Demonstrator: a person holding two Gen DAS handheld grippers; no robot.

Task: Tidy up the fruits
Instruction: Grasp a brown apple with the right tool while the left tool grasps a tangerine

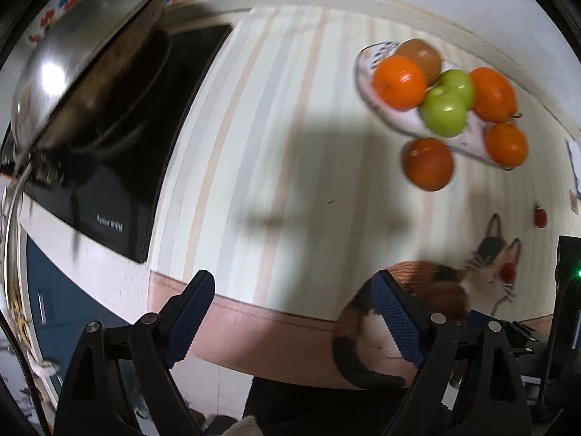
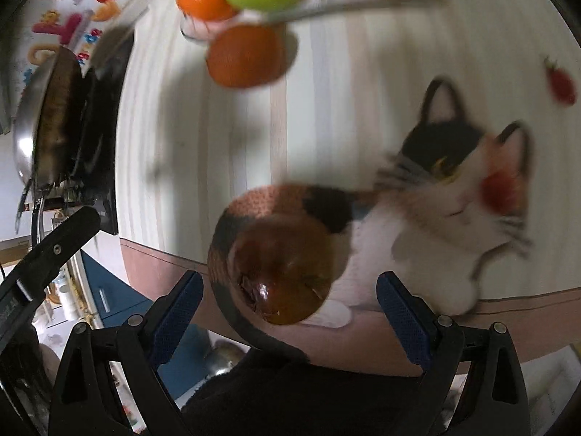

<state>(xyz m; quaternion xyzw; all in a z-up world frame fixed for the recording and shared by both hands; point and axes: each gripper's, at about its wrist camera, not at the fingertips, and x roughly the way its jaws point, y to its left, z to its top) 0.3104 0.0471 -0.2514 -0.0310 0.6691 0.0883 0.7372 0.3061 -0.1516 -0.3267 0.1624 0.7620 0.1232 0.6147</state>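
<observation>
Left wrist: left gripper (image 1: 296, 321) spread, empty. Glass plate (image 1: 366, 89) holds oranges and green apples; one round orange (image 1: 428, 164) lies just beside it, unsorted.

Right wrist: right gripper (image 2: 290, 321) spread around brown round fruit (image 2: 281, 272), pads clear. Both remain to plate.

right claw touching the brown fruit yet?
Apart. The right wrist view shows the right claw open, with the brown fruit lying on the cat-print mat between its fingers, mat showing on both sides.
</observation>
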